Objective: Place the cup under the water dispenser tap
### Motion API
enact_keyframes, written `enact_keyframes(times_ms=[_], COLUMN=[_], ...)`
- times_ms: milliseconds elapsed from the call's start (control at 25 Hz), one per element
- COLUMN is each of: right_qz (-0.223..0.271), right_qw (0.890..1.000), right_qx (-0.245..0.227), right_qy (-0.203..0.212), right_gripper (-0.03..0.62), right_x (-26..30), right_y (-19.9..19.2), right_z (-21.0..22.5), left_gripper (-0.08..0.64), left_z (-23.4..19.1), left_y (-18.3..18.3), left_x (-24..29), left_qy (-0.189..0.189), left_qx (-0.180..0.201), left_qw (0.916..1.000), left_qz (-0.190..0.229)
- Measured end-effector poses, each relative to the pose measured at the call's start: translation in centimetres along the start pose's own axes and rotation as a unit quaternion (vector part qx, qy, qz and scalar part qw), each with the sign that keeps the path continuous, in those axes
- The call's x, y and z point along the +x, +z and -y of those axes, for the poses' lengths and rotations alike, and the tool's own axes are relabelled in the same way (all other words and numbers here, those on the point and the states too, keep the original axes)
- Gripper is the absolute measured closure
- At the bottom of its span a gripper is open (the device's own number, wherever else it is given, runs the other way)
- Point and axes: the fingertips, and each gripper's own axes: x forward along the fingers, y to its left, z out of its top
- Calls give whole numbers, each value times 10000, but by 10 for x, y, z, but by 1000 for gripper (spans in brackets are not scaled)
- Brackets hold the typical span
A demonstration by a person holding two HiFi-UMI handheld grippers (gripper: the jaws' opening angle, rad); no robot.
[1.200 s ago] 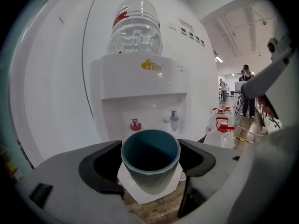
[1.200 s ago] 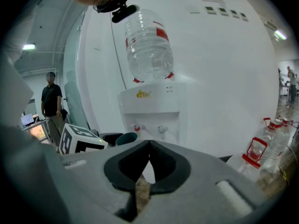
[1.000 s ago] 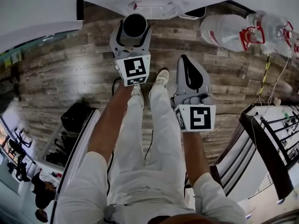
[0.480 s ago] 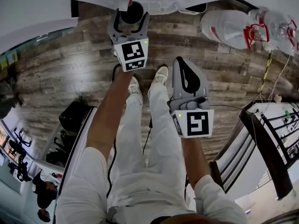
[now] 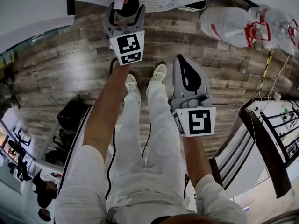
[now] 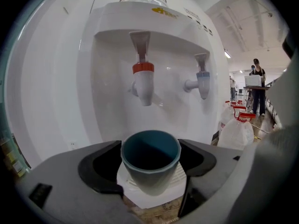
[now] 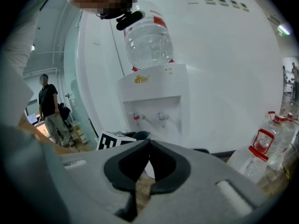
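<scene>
A blue-grey cup (image 6: 151, 160) stands upright between the jaws of my left gripper (image 6: 150, 158), whose pads press its sides. It sits just below and in front of the red tap (image 6: 142, 80) of the white water dispenser (image 6: 56, 78), over the white drip tray (image 6: 154, 196). A blue tap (image 6: 202, 80) is to the right. In the head view the cup (image 5: 127, 6) and left gripper (image 5: 125, 12) reach the dispenser's front edge. My right gripper (image 5: 183, 59) hangs back over the floor, shut and empty, its jaws meeting (image 7: 148, 144).
Large water bottles (image 5: 233, 29) with red handles lie on the wooden floor at the right. A dark chair frame (image 5: 266, 143) stands at the lower right and a black case (image 5: 77, 115) at the left. People stand far off (image 6: 258, 85) (image 7: 49, 106).
My left gripper has carried the cup forward and down to the dispenser, so the cup now sits partly under its overhang. The right gripper has sunk slightly and stays shut.
</scene>
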Motion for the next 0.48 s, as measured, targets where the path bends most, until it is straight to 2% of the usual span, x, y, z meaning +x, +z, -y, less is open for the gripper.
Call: enact_keyframes(times_ms=[240,480], right_qz=[-7,7], right_qw=[9998,9999], right_qx=[-69,-41], right_qy=[161,96], right_gripper=[592,592], right_x=[4,4], right_y=[2,5], right_z=[-11,-6], left_gripper=[184,137], left_z=[-1,-2], left_y=[0,-3], left_x=[6,5], left_qy=[52,-57], left_qx=[18,-59], left_qw=[9999,10000], left_qz=[105,-30])
